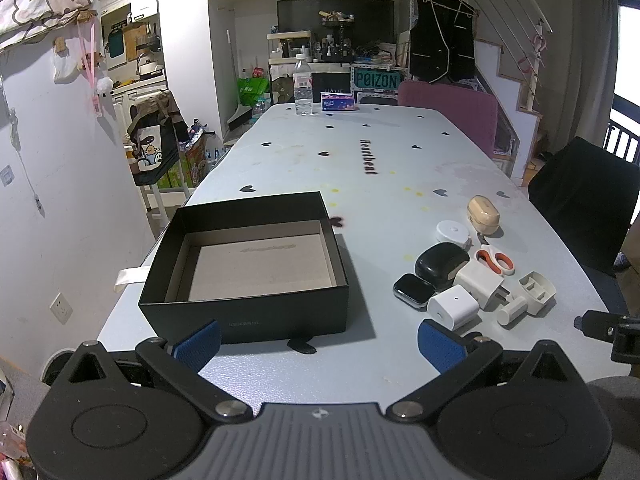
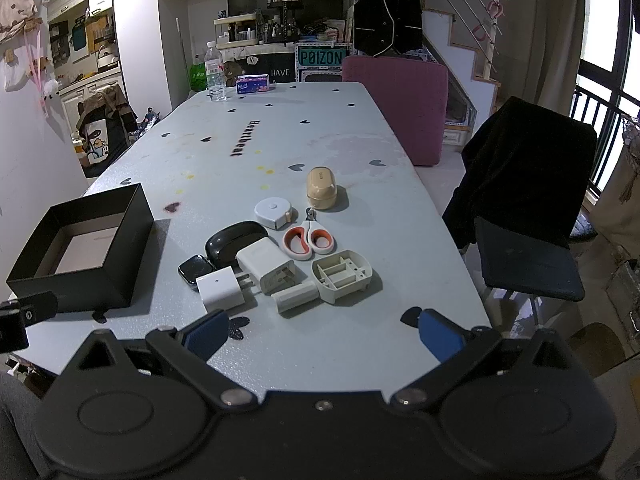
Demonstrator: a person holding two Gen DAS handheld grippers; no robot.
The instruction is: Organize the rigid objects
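The left tongs (image 1: pixel 318 344) hung wide apart and empty over the desk's (image 1: pixel 360 168) near edge, just short of the black box (image 1: pixel 244 308). The box sat bare inside, so by the look of it the sorting had not begun. To its right lay the whole cluster, touching or nearly so: smartwatch (image 2: pixel 195 271), black case (image 2: pixel 234 240), two white chargers (image 2: pixel 264 266), tape measure (image 2: pixel 274 211), scissors (image 2: pixel 308 240), beige case (image 2: pixel 321 189). The right tongs (image 2: pixel 322 334) gaped empty before them.

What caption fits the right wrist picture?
Open right gripper faces small gadgets beside an empty black box on the table.
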